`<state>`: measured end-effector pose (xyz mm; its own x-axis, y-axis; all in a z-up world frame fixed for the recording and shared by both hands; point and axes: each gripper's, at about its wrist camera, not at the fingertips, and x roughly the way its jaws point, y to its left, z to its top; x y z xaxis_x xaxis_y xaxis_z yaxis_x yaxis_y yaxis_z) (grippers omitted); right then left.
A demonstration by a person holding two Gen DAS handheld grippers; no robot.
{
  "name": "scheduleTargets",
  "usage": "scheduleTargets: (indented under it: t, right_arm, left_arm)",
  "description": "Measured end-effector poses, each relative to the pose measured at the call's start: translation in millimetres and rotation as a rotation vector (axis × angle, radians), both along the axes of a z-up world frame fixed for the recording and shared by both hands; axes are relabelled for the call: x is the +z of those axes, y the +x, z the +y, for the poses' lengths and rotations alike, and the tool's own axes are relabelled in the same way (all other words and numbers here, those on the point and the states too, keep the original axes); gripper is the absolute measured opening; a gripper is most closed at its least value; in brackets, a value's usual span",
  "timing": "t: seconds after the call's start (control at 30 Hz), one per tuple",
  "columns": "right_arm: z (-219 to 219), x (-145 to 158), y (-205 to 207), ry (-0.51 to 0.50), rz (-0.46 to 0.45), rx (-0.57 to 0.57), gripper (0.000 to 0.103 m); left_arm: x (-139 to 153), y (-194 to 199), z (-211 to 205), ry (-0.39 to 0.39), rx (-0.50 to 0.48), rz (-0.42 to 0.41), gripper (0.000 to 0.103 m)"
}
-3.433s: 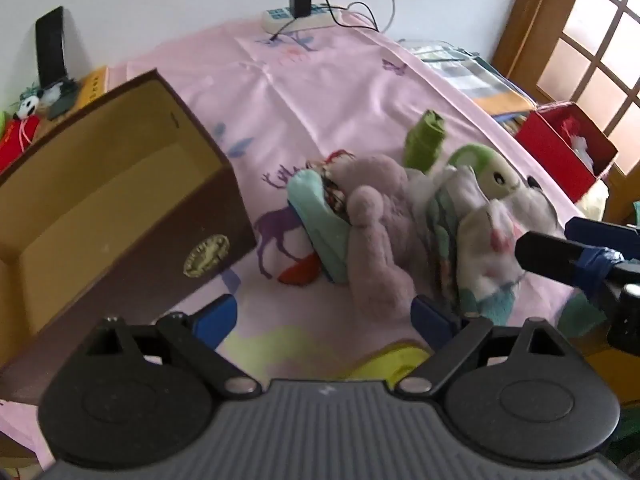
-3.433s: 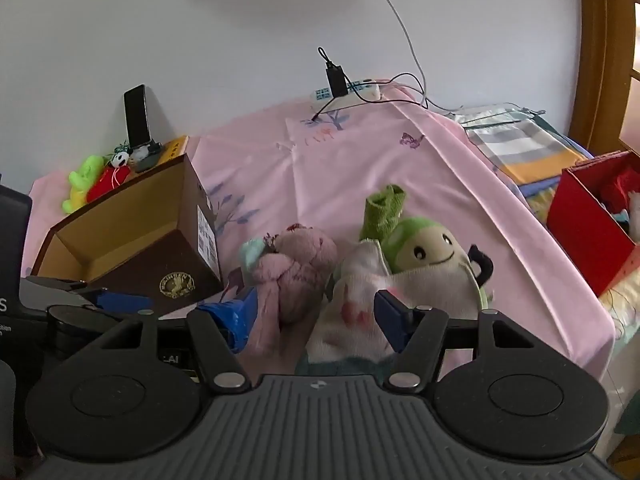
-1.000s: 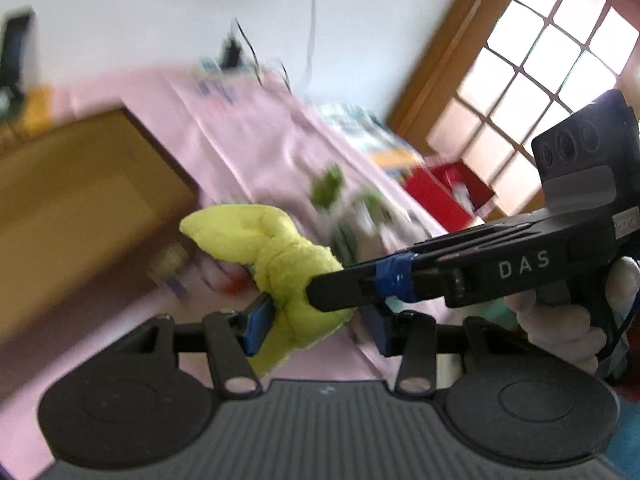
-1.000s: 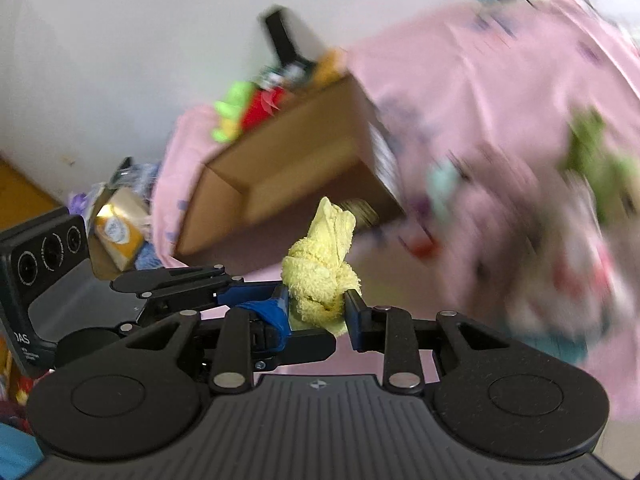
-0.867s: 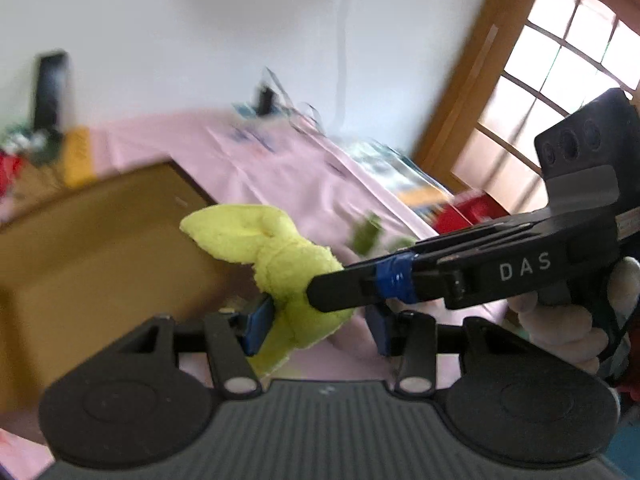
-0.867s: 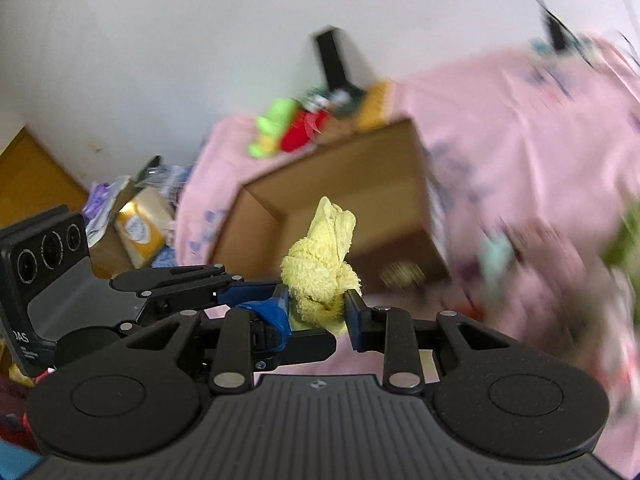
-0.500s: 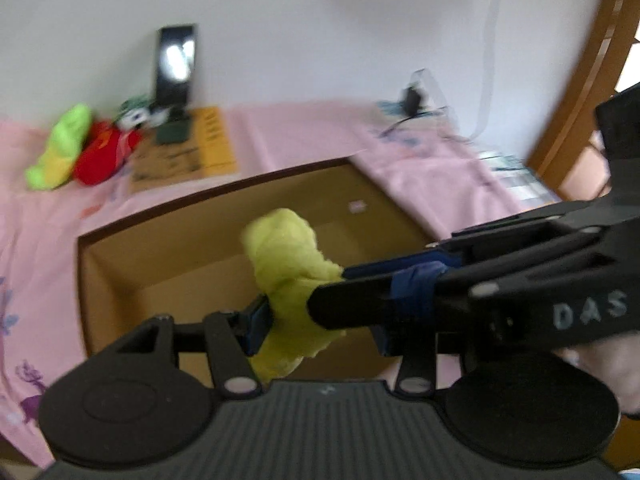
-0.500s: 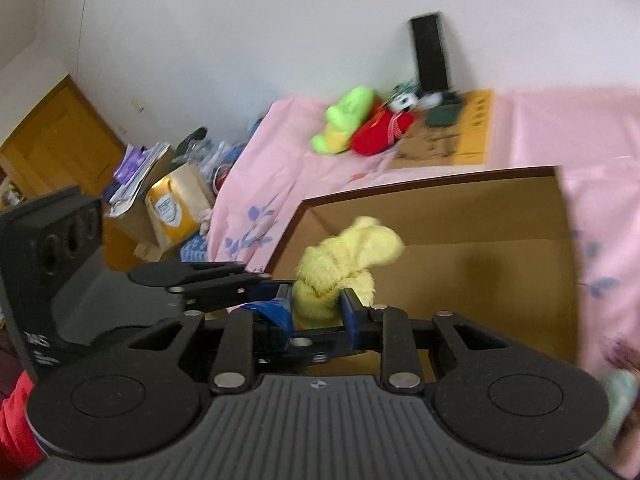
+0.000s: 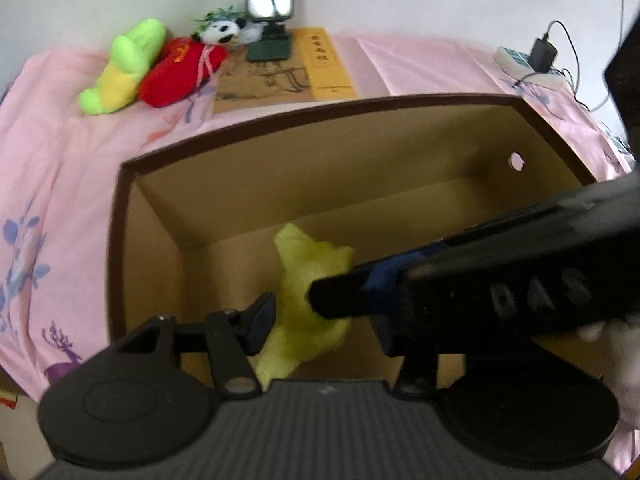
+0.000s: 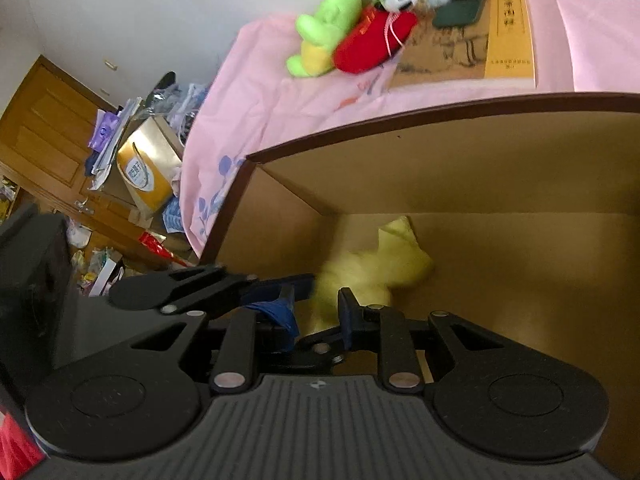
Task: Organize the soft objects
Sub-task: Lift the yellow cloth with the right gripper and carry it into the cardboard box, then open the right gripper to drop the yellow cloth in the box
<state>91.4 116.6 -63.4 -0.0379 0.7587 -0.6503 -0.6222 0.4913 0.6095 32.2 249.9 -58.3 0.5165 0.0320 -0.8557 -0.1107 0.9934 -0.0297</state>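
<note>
A yellow soft toy (image 9: 310, 300) hangs inside the open brown cardboard box (image 9: 360, 128), low over its floor. It also shows in the right wrist view (image 10: 384, 268), blurred. Both grippers reach into the box from above. My left gripper (image 9: 320, 320) has the toy between its fingers; its right finger is hidden behind the other gripper. My right gripper (image 10: 316, 310) crosses in from the right, its jaws apart by the width of the toy's lower end. Whether either still grips the toy is unclear.
The box (image 10: 440, 120) stands on a pink cloth (image 9: 60, 140). Behind it lie a green-yellow plush (image 9: 124, 66), a red plush (image 9: 180, 70), a small panda (image 9: 218, 30), a book (image 9: 280, 76) and a phone stand (image 9: 270, 12). A power strip (image 9: 528, 64) sits far right. Floor clutter (image 10: 132, 160) lies left.
Both grippers have carried the yellow toy from the table's front over to the box and lowered it inside. The jaws look wider than half a second ago.
</note>
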Motion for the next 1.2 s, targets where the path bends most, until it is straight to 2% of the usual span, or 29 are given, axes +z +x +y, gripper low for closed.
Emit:
scheduleTargets:
  t: [0.03,0.1,0.23,0.33,0.43,0.57,0.73,0.87,0.93,1.1,1.2]
  right_arm:
    - [1,-1,2,-0.019,0.005,0.006,0.008]
    - [-1,-6,8,-0.051,0.041,0.022,0.011]
    - [-8,-11,16,-0.058,0.062,0.013,0.011]
    - [3,-21,22,-0.133,0.059,-0.021,0.011]
    - [13,-33,24,-0.167,0.132,-0.038,0.011]
    - [30,-38,13,-0.145,0.246,0.049,0.010]
    - [56,-36,-8,-0.180,0.271,0.173,0.012]
    - [56,-31,-8,-0.185,0.328,0.183,0.013]
    - [47,-22,-12,-0.184,0.274,0.134,0.013]
    - [6,5,-36,-0.176,0.022,-0.038,0.014]
    - [-20,11,-48,-0.160,-0.010,-0.112,0.014]
  left_arm:
    - [0,-2,0,0.023,0.004,0.001,0.067]
    - [-1,-9,3,0.042,0.017,0.004,0.067]
    - [5,-21,5,-0.010,0.044,-0.012,0.066]
    - [11,-28,2,-0.014,0.066,-0.030,0.066]
    - [15,-32,4,-0.046,0.090,-0.029,0.066]
    - [24,-43,5,-0.064,0.115,-0.044,0.066]
    - [29,-59,3,-0.070,0.122,-0.045,0.066]
    - [30,-65,0,-0.078,0.137,-0.047,0.066]
    - [32,-67,-2,-0.085,0.138,-0.061,0.066]
    - [39,-76,-14,-0.096,0.123,-0.099,0.066]
    - [47,-82,-26,-0.094,0.097,-0.127,0.066]
